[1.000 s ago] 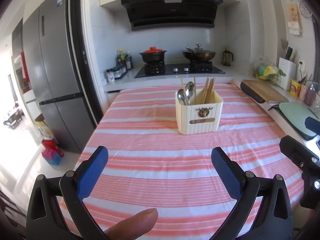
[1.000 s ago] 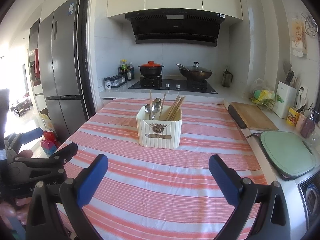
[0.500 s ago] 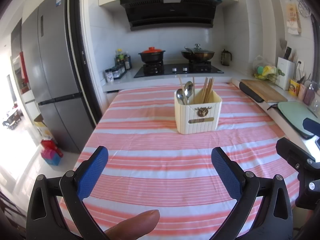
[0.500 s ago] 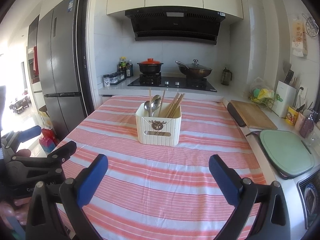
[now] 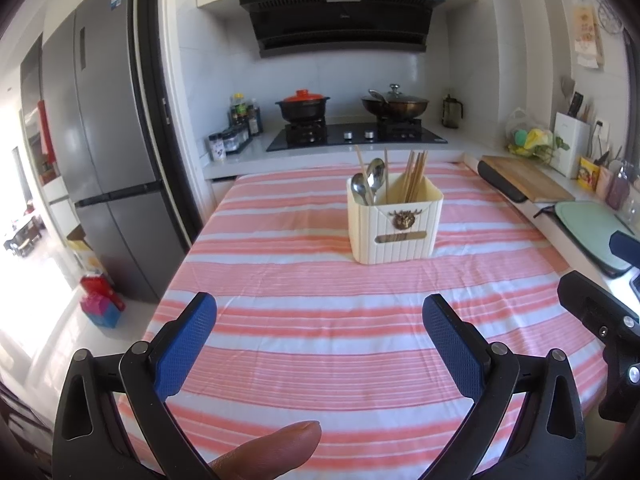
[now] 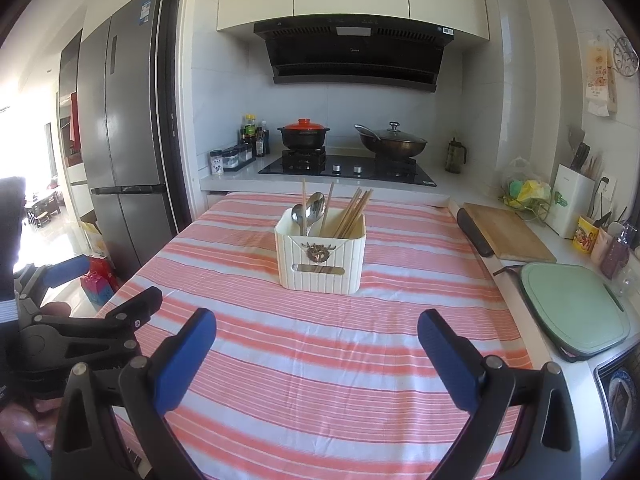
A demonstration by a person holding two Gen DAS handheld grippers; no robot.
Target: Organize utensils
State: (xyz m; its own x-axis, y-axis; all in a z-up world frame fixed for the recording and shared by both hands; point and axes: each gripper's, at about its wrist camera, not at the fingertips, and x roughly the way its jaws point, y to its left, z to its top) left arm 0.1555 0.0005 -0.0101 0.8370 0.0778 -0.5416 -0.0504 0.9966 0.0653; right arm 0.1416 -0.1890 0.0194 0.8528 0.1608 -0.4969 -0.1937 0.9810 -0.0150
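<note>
Left wrist view: I hold left gripper (image 5: 320,320) and right gripper (image 6: 316,326) spread wide, empty — spoons (image 5: 367,187) and chopsticks (image 5: 416,176) stand sorted in the holder (image 5: 396,224)

I log one cream ribbed utensil holder (image 5: 395,227), rectangular, upright on the pink-and-white striped tablecloth (image 5: 320,320) toward the far middle of the table, its front bearing a bronze deer-head emblem (image 5: 404,219) above a slot-shaped label plate. In its left compartment I count two metal spoons (image 5: 368,186) standing bowl-up with a couple of single chopsticks beside them. The right compartment holds a bundle of wooden chopsticks (image 5: 416,176), leaning slightly, tips above the rim.
</note>
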